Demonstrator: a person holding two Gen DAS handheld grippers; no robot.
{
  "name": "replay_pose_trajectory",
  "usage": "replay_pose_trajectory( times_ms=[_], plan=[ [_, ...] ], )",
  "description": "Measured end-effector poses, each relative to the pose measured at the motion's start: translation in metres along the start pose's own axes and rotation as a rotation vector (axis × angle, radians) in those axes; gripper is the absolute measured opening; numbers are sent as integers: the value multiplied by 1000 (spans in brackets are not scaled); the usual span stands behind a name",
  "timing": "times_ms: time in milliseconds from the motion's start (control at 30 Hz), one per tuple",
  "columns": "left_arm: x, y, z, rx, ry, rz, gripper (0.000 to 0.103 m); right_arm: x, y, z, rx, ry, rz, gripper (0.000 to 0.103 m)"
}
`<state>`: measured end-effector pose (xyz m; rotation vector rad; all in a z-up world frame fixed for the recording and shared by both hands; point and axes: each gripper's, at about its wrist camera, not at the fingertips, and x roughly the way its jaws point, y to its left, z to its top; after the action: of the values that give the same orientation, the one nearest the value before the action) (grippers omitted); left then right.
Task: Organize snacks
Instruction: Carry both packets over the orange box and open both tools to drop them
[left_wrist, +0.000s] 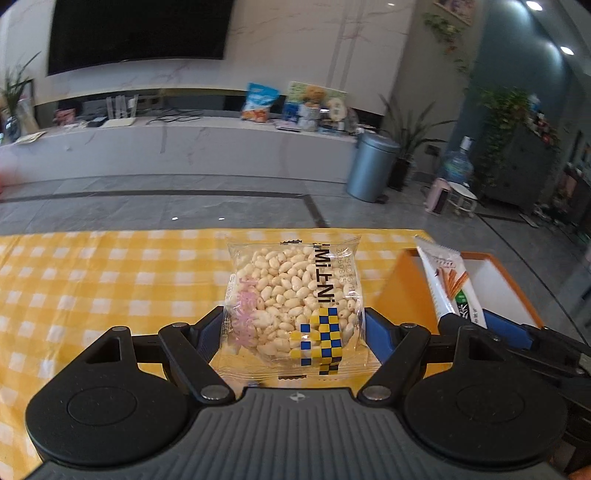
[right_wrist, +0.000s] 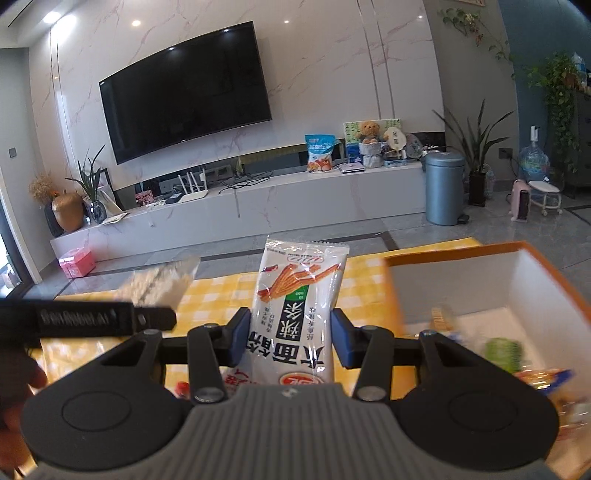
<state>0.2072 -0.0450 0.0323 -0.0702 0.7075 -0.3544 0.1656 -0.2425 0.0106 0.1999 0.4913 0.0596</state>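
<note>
Below both tools lies the table (left_wrist: 92, 280), covered in a yellow-and-white checked cloth. To the right of the left tool and ahead-right of the right tool stands an orange box (right_wrist: 461, 251) with white inner walls; blurred snack packs lie on its floor.

The left tool (left_wrist: 293, 326) has its jaws spread wide, and its blue pads press the two side edges of a clear rice puff pack (left_wrist: 291, 302), which stands lifted above the cloth with its far end pointing away from the tool.

The right tool (right_wrist: 290, 338) has its jaws drawn closer together, and they pinch a white spicy stick packet (right_wrist: 295, 306) by its lower half; the packet rises upright between the pads, its serrated top edge well above them. In the left wrist view this packet (left_wrist: 448, 280) sits just left of the orange box's opening.
</note>
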Motion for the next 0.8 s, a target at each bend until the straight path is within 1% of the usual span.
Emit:
replay_pose_trajectory(
  times_ms=[100, 200, 333, 400, 500, 600, 733, 800],
  plan=[
    [-1, -33, 5, 52, 17, -60, 89, -23, -29, 6, 13, -3, -32, 46],
    [6, -64, 6, 95, 56, -128, 89, -43, -61, 11, 44, 7, -57, 46],
    [21, -102, 6, 172, 96, -169, 89, -58, -98, 13, 35, 28, -122, 46],
    [32, -118, 7, 200, 126, -189, 89, -60, -115, 13, 21, 58, -148, 46],
    [47, -139, 9, 237, 177, -221, 89, -59, -138, 12, 9, 115, -155, 46],
    [59, -156, 3, 261, 223, -239, 89, -55, -157, 8, -6, 186, -145, 46],
    [71, -163, -2, 285, 254, -224, 89, -40, -175, 3, 52, 322, -20, 46],
    [77, -166, -6, 290, 273, -216, 89, -32, -177, -2, 71, 371, 21, 46]
  ],
)
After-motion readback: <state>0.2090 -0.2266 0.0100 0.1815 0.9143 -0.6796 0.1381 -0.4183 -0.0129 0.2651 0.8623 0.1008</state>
